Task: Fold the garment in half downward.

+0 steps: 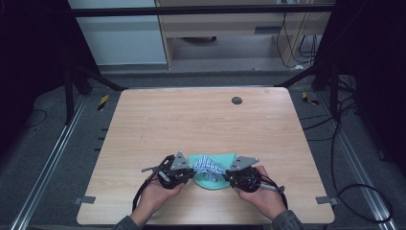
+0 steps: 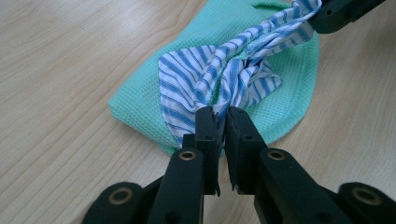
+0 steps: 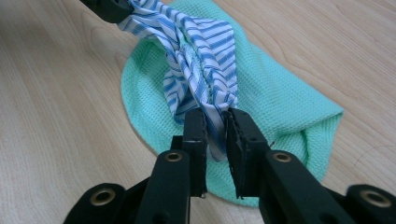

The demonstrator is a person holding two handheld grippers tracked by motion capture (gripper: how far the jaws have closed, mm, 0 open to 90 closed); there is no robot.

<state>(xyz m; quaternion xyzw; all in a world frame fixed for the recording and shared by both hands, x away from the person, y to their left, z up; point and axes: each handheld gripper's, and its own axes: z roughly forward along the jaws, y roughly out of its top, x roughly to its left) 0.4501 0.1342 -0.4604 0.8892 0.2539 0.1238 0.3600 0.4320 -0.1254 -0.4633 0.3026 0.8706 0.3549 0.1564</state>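
Two grippers, both pinching one blue-and-white striped cloth (image 2: 219, 81) — my left gripper (image 2: 222, 122) has its jaws pressed on one bunched end, my right gripper (image 3: 215, 122) on the opposite end. Between them the cloth hangs gathered and raised. Just beneath it, under both sets of jaws, lies a green waffle-weave cloth (image 1: 207, 181) — flat on the wooden surface (image 1: 201, 120).

A light wooden table (image 1: 191, 124) carried a dark round disc (image 1: 236, 100) near its far edge. Yellow-and-black tape strips (image 1: 103, 102) lay on the grey floor beyond its far-left corner. Black cables (image 1: 344, 143) trailed right. A pale cabinet (image 1: 230, 28) stood beyond.
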